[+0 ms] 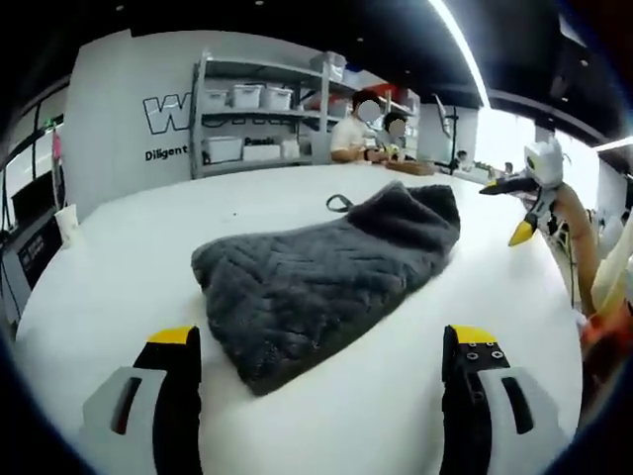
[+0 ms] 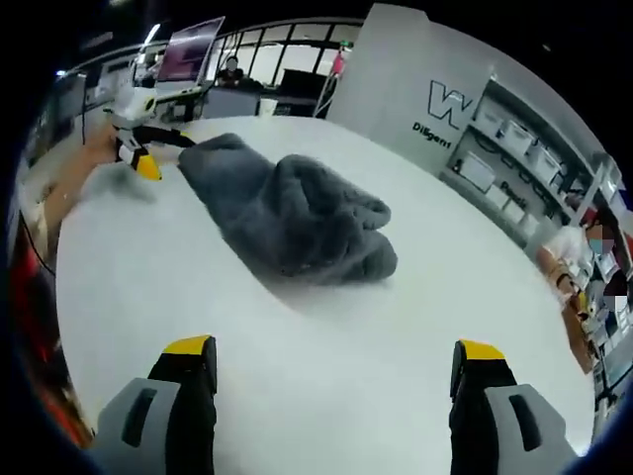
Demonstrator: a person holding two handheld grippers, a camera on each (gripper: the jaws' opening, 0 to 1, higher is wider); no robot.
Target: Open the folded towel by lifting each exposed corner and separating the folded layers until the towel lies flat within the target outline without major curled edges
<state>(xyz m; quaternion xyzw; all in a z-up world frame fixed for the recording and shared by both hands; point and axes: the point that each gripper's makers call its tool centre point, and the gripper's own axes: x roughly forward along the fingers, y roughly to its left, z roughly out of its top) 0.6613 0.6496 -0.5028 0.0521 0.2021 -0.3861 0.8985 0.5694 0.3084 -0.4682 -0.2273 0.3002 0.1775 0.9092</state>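
Towel [image 1: 326,282] still folded and bunched at surface [image 1: 119,287] centre, twelve o'clock of my left tool [image 1: 321,346] | both my tools released, right tool [image 2: 336,361] facing it from the opposite side | step: approach, nothing gripped | next: I judge a near corner needs pinching and lifting.

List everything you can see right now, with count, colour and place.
towel: one, dark grey, folded and bunched, mid-table
loop: one, dark, at the towel's far edge
table: one, white, under the towel
shelves: one rack, grey, holding pale bins, by the far wall
people: two seated beyond the table, near the shelves
cup: one, white, at the table's left edge
left gripper: jaws open, yellow-tipped, short of the towel
right gripper: jaws open, yellow-tipped, short of the towel
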